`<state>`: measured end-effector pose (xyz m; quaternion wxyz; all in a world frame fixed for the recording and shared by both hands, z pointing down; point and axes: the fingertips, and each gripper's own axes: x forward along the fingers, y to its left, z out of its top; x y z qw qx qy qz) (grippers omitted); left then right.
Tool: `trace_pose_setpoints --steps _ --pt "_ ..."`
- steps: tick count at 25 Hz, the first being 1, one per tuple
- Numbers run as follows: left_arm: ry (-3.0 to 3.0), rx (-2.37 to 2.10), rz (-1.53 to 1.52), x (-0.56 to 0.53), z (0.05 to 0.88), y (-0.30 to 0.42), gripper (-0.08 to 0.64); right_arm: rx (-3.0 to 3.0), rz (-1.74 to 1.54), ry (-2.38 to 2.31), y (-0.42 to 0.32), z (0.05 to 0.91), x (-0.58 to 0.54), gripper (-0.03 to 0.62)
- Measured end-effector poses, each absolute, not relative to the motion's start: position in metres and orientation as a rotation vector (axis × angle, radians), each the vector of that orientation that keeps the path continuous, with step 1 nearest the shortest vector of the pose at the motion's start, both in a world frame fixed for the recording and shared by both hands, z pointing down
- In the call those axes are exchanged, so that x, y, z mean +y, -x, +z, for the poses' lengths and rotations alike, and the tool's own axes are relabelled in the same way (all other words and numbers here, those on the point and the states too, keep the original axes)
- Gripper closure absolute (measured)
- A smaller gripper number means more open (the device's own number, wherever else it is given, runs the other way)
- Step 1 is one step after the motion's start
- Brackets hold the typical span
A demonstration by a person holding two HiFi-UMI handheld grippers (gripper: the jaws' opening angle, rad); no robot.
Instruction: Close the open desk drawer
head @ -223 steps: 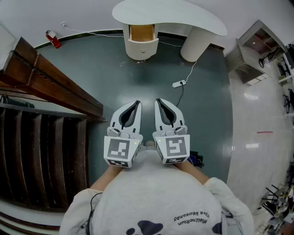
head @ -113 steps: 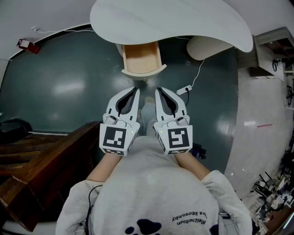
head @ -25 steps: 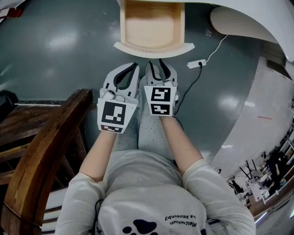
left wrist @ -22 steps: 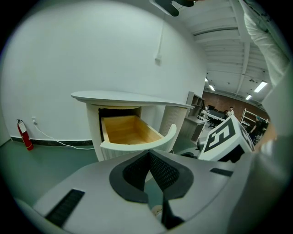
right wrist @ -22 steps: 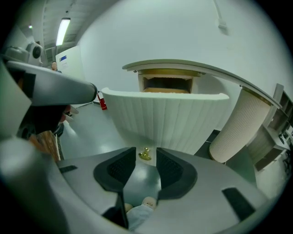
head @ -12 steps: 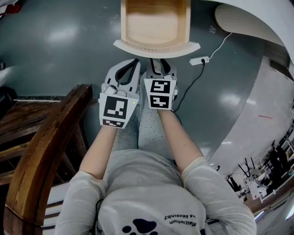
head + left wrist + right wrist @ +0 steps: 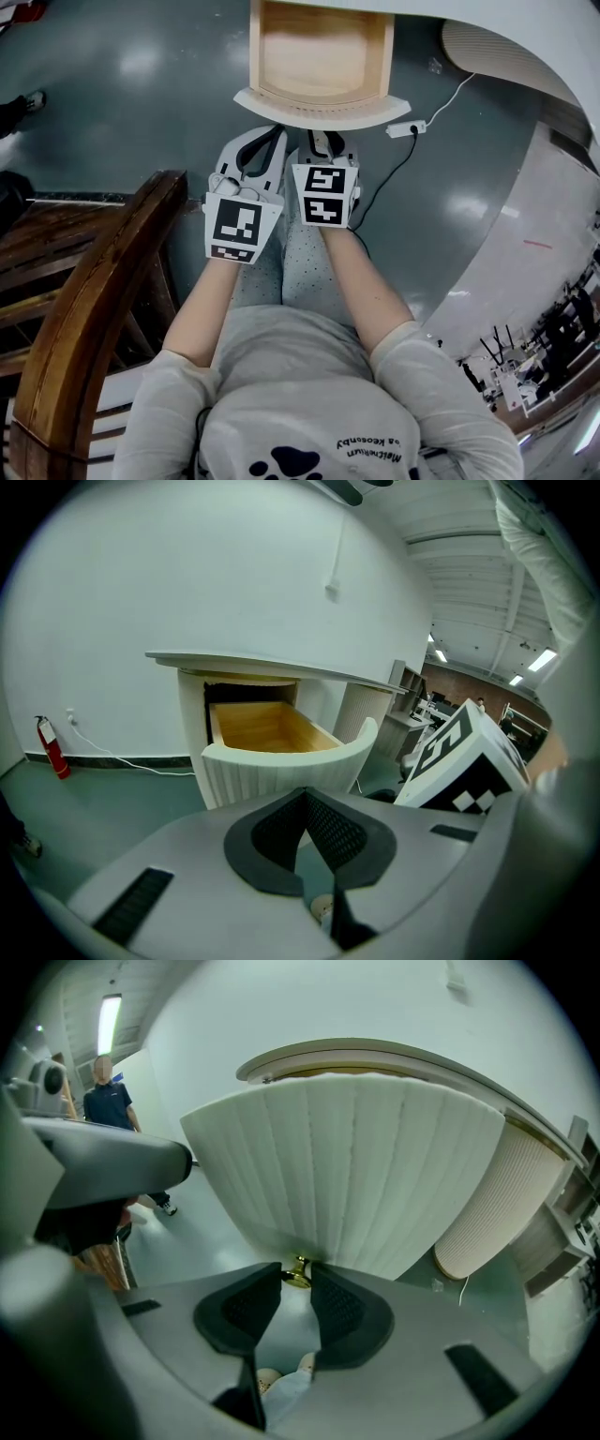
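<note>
The desk drawer (image 7: 322, 58) stands pulled out under the white desk top, showing its wooden inside and its curved, ribbed white front (image 7: 323, 105). My right gripper (image 7: 323, 137) points down at the lower edge of that front. Its jaws are closing, and the small brass knob (image 7: 297, 1273) sits at the gap between the fingertips; the pads are not seen pressing on it. My left gripper (image 7: 266, 133) hangs just left of the right one, shut and empty, a little short of the drawer front (image 7: 281, 766).
A dark wooden bench back (image 7: 89, 300) curves along the left, close to my left arm. A power strip (image 7: 405, 128) with its cable lies on the floor to the right, near the ribbed desk pedestal (image 7: 506, 52). A person (image 7: 108, 1101) stands far off.
I have walked up to the desk, and the drawer now fills the top of the head view. In the last second both grippers sank toward the drawer front.
</note>
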<state>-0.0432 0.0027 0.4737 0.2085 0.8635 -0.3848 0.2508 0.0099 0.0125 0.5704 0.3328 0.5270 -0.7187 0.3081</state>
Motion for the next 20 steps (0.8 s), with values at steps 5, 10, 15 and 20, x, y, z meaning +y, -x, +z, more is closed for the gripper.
trace_pose_setpoints --steps 5,10,15,20 --pt "-2.392 -1.092 0.691 -0.011 0.472 0.042 0.554 -1.887 0.783 -1.361 -0.011 0.569 -0.001 0.484" --pt "-2.374 -1.109 0.683 -0.024 0.472 0.038 0.554 -1.905 0.772 -1.348 -0.012 0.567 -0.014 0.485" --pt "-2.364 -1.119 0.673 -0.042 0.471 0.033 0.554 -1.916 0.765 -1.338 -0.014 0.566 -0.031 0.485" --pt "-2.363 -1.126 0.668 -0.062 0.47 0.028 0.554 -1.926 0.755 -1.34 -0.016 0.565 -0.051 0.485"
